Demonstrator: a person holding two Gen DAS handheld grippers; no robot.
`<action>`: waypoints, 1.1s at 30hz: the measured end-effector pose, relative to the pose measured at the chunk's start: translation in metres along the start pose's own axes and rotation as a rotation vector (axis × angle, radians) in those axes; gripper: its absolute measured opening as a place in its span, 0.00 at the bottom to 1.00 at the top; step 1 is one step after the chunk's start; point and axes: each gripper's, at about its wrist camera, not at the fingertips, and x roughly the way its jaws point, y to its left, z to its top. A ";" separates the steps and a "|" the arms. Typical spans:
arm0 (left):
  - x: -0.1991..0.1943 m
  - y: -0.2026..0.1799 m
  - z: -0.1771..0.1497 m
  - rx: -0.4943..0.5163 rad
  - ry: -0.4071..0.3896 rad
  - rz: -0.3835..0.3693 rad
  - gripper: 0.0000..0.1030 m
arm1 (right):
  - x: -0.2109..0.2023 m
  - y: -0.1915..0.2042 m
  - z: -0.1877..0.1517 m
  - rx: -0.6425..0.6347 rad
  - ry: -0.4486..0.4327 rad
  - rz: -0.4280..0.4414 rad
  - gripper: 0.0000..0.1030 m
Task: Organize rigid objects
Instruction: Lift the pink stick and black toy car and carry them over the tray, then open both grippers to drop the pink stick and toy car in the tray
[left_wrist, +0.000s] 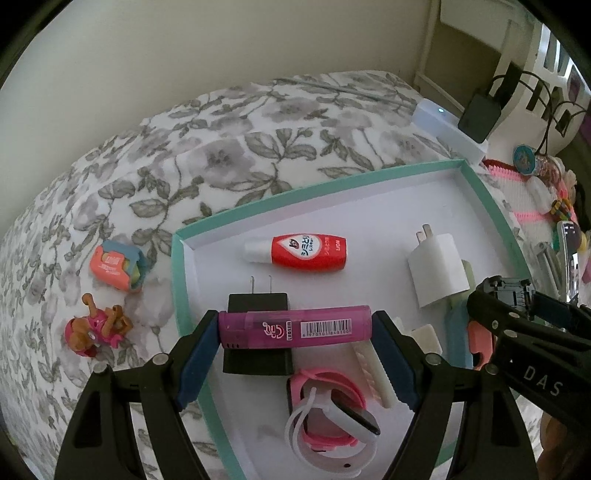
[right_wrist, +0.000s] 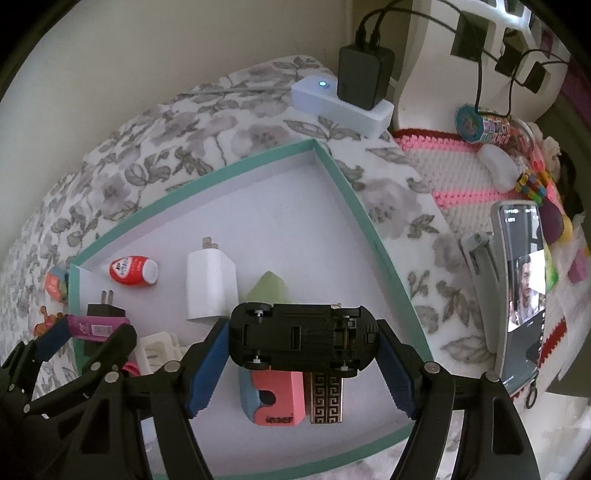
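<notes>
My left gripper (left_wrist: 295, 328) is shut on a purple lighter (left_wrist: 295, 328), held crosswise above the teal-rimmed white tray (left_wrist: 369, 175). My right gripper (right_wrist: 303, 341) is shut on a black toy car (right_wrist: 303, 341), upside down, above the tray's (right_wrist: 358, 206) near middle. In the tray lie a red and white bottle (left_wrist: 295, 254), a white charger (left_wrist: 437, 271), a black charger (left_wrist: 257, 301), pink and white bands (left_wrist: 328, 417), and a pink eraser (right_wrist: 275, 398) beside a patterned lighter (right_wrist: 325, 398). The left gripper (right_wrist: 92, 326) with the lighter shows in the right wrist view.
The tray lies on a floral bedspread (left_wrist: 221, 147). Left of it are an orange packet (left_wrist: 116, 269) and a toy figure (left_wrist: 98, 326). A white power strip (right_wrist: 341, 105) with a black adapter is behind. A phone on a stand (right_wrist: 522, 295) and a knitted mat with trinkets (right_wrist: 476, 173) are right.
</notes>
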 end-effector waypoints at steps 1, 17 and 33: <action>0.000 0.000 -0.001 0.002 0.001 0.001 0.80 | 0.000 0.000 0.000 0.000 -0.002 0.000 0.76; -0.001 0.000 0.001 0.010 0.013 -0.004 0.80 | 0.000 0.001 0.000 -0.004 -0.007 0.000 0.77; -0.028 0.016 0.010 -0.046 -0.073 0.002 0.92 | -0.034 -0.001 0.006 0.013 -0.107 0.008 0.94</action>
